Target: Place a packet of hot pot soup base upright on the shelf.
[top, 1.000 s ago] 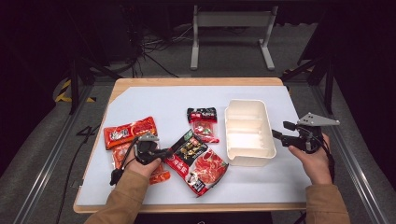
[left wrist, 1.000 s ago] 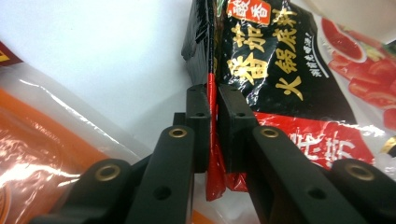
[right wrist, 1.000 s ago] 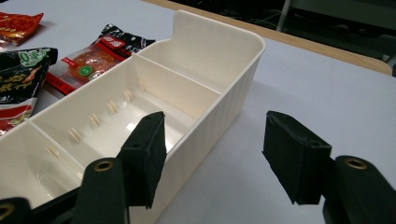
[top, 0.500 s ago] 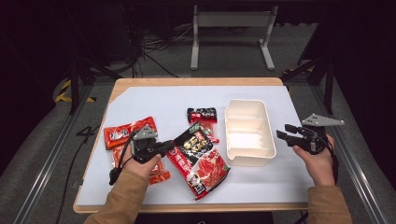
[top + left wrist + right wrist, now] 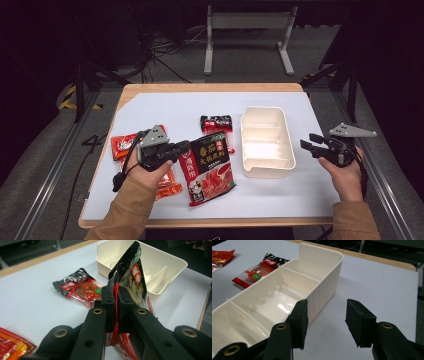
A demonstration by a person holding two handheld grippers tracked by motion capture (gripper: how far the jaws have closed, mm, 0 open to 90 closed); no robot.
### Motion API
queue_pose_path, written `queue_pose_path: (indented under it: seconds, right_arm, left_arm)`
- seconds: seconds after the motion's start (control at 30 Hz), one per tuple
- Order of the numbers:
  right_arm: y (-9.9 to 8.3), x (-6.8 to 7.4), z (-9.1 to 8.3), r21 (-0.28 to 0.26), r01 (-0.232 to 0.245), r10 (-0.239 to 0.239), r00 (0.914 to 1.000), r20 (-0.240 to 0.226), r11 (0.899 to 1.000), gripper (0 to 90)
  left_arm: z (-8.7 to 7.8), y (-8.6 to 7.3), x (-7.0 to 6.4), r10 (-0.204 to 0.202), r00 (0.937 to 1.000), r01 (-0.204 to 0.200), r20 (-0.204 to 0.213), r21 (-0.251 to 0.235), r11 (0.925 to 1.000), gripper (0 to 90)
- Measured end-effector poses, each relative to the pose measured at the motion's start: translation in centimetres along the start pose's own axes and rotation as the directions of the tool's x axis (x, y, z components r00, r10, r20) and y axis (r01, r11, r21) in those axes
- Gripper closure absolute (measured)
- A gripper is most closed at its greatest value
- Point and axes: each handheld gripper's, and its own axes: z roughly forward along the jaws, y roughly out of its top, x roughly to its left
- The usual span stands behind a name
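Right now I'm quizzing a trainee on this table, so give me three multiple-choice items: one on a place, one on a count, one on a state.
1. Where is the cream bin relative to the raised soup-base pouch?
A. toward the right claw
B. behind the left hand
C. under the pouch

2. How many dividers cross the bin?
A. none
B. two
C. five

3. How are the claws?
A. both open
B. left claw shut on the pouch, right claw open
C. both shut

Answers: 1 A, the high view shows the bin between them. 2 B, the right gripper view shows two walls. 3 B, jaws pinch the pouch's edge; the others gape.
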Motion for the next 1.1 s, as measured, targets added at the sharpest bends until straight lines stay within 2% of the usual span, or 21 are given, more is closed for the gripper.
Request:
queue_pose_path:
  seconds: [0.23,0.37,0.53,0.67,0.8,0.97,1.0,1.1]
  right_arm:
    - [0.4,0.5,-0.2,-0.009,0.012,-0.013,0.9999,-0.009,1.000,52.0]
    - [0.6,0.8,-0.2,-0.011,0.023,-0.023,0.9994,-0.027,1.000,51.6]
    - [1.5,1.6,-0.6,-0.029,0.044,-0.046,0.9974,-0.056,0.999,51.0]
    - [2.3,2.5,-1.0,-0.053,0.061,-0.066,0.9931,-0.096,0.997,50.0]
    - [3.3,3.8,-1.3,-0.076,0.084,-0.095,0.9846,-0.147,0.994,48.7]
    - [5.0,6.3,-1.5,-0.125,0.107,-0.134,0.9626,-0.236,0.986,46.4]
    - [5.0,6.3,-1.5,-0.125,0.107,-0.134,0.9626,-0.236,0.986,46.4]
    - [6.0,7.9,-1.4,-0.128,0.123,-0.155,0.9481,-0.278,0.984,45.3]
  left_arm:
    - [-1.0,0.6,-0.3,0.057,0.9977,-0.059,-0.035,-0.044,0.9973,86.0]
    - [-1.7,0.8,-0.1,0.061,0.9973,-0.063,-0.041,-0.073,0.9953,85.9]
    - [-2.5,0.9,0.3,0.099,0.9947,-0.102,-0.026,-0.113,0.9884,86.0]
    - [-2.9,1.2,0.4,0.148,0.9889,-0.148,-0.009,-0.139,0.9791,86.1]
    - [-3.1,1.4,0.3,0.165,0.9862,-0.163,0.000,-0.162,0.9732,86.1]
    - [-3.4,1.5,0.4,0.154,0.9880,-0.150,0.009,-0.185,0.9712,86.0]
    - [-3.4,1.5,0.4,0.154,0.9880,-0.150,0.009,-0.185,0.9712,86.0]
    - [-3.6,1.5,0.4,0.145,0.9895,-0.141,0.005,-0.192,0.9713,85.9]
